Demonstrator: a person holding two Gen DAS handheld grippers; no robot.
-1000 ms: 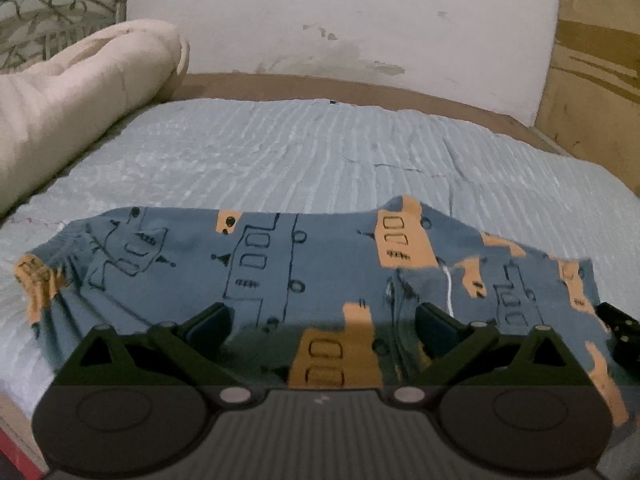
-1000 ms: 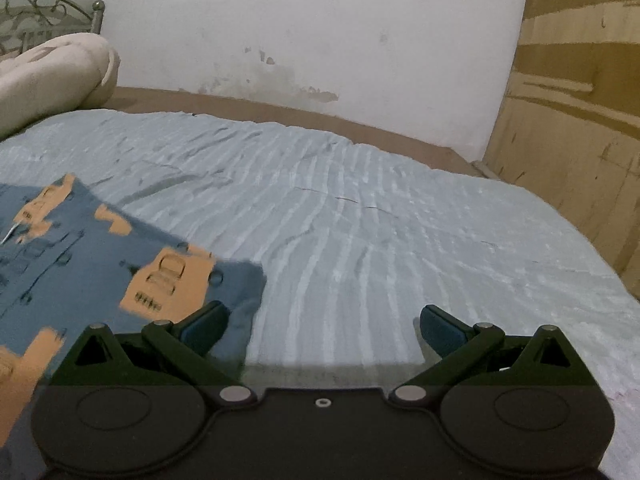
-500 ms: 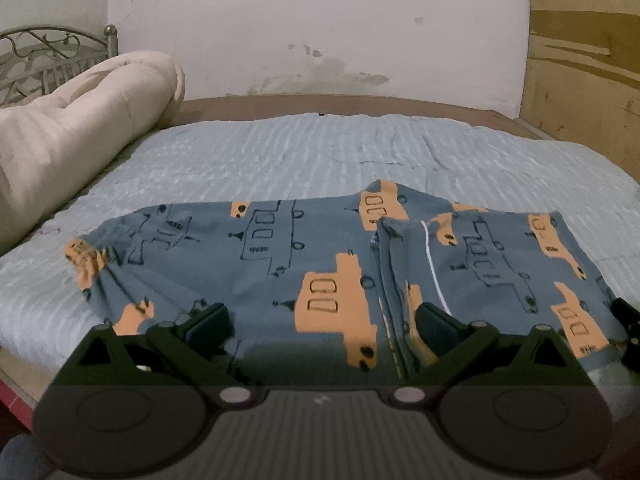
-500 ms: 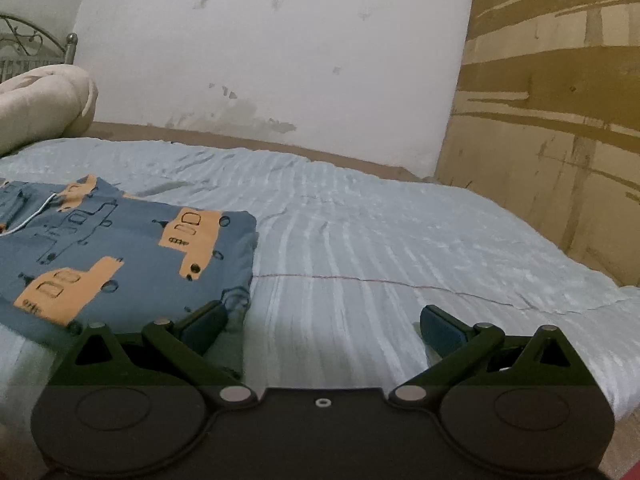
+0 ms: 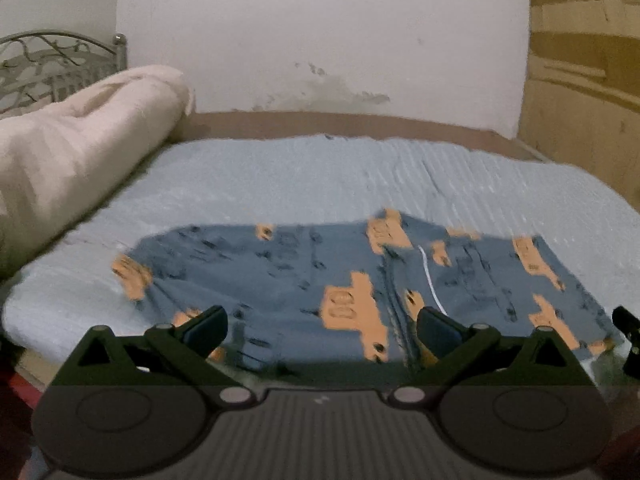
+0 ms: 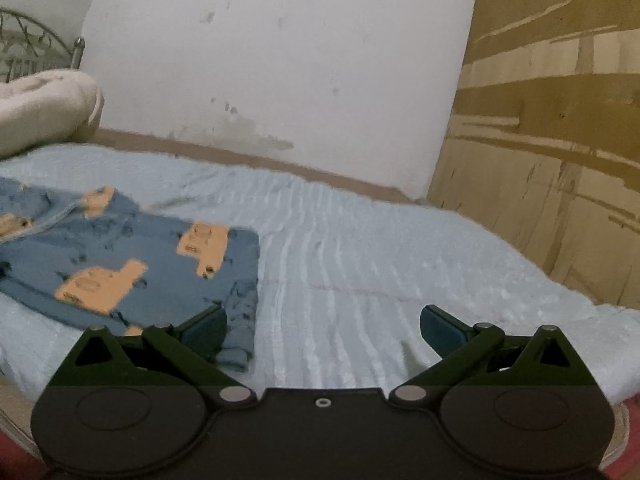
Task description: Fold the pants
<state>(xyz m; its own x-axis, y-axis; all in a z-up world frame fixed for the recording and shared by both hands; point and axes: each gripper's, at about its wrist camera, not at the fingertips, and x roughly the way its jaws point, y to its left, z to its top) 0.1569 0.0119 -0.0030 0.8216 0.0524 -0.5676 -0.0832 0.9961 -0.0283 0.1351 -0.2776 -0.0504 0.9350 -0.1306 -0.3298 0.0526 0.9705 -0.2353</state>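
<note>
Blue pants with orange truck prints [image 5: 320, 276] lie flat across the near side of a light blue bed [image 5: 304, 176]. My left gripper [image 5: 322, 326] is open and empty, just in front of the pants' near edge. In the right wrist view the pants' right end [image 6: 132, 256] lies at the left. My right gripper [image 6: 323, 326] is open and empty over bare bedding, its left finger [image 6: 204, 326] near the pants' right corner. A tip of the right gripper [image 5: 628, 332] shows at the right edge of the left wrist view.
A rolled cream blanket [image 5: 76, 148] lies along the bed's left side by a metal headboard [image 5: 52, 60]. A white wall [image 5: 320, 32] stands behind the bed. A wooden panel [image 6: 552, 120] stands at the right. The bed's near edge [image 5: 24, 360] drops off at lower left.
Both grippers have pulled back and risen away from the bed, still open. The pants lie where they were and now look farther off in both views.
</note>
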